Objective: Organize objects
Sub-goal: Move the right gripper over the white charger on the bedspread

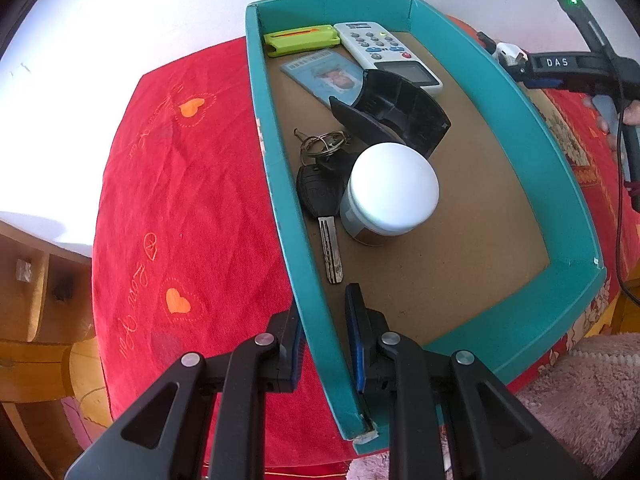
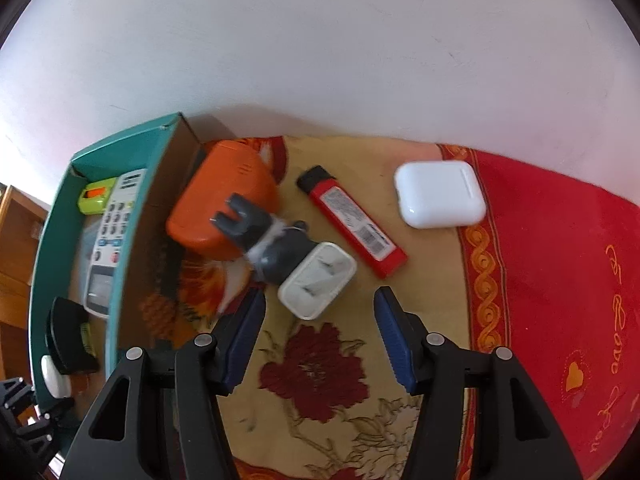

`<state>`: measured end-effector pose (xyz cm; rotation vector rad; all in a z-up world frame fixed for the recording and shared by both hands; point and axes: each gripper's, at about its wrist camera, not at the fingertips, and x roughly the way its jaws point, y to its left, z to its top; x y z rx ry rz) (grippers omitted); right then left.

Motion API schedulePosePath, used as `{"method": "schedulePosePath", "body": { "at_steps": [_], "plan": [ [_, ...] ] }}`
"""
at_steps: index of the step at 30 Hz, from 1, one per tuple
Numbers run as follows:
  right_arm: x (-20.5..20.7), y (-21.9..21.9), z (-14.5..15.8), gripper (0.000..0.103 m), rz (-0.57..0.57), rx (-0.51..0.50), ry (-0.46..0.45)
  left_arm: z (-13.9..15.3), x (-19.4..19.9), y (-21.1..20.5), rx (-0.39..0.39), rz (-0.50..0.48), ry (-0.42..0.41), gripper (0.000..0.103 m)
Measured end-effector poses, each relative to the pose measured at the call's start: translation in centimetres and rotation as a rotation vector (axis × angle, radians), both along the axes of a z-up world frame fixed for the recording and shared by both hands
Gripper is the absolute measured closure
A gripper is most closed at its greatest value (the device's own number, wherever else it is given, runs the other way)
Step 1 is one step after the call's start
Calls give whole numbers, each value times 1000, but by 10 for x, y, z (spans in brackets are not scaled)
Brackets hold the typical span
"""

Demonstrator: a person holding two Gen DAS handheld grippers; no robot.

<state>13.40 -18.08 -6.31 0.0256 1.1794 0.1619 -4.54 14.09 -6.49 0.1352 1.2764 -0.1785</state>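
- Left gripper (image 1: 325,332) was clamped on the near left wall of the teal box (image 1: 500,92), one blue pad outside the wall and one inside.
- Box stood on a red cloth (image 1: 180,208) over the worktop. Inside, along the left wall going toward the far end: a car key (image 1: 320,200) with its ring, a white-lidded jar (image 1: 390,192) just beside it, an open black case (image 1: 396,120), a card (image 1: 320,74), a green and orange item (image 1: 302,40), and a white remote (image 1: 386,54) at the far end.
- Right gripper (image 2: 320,300) hung jaws apart over the flowered cloth (image 2: 320,380), nothing between the pads; white plug adapter (image 2: 316,286) lay just ahead of the fingertips.
- Adapter touched a grey taped piece (image 2: 264,240), which lay partly on an orange case (image 2: 220,204) beside the box's outer wall.
- Right of these: a red lighter (image 2: 354,224), then a white earbud case (image 2: 438,194), apart from each other.
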Motion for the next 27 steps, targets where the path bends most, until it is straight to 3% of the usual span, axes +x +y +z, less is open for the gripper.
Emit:
{"method": "schedulePosePath", "body": {
  "at_steps": [8, 16, 19, 21, 27],
  "plan": [
    [-5, -30, 2, 45, -49, -8, 3, -1, 0, 1, 2, -4, 1, 86],
    [-8, -16, 7, 45, 5, -5, -14, -1, 1, -2, 11, -5, 4, 86],
    [-4, -20, 3, 59, -33, 5, -6, -1, 1, -3, 14, -6, 4, 86],
    [-2, -25, 2, 82, -52, -7, -10, -1, 1, -5, 16, -4, 3, 86],
    [-28, -35, 4, 82, 9, -36, 8, 0, 0, -6, 16, -2, 1, 86]
  ]
}}
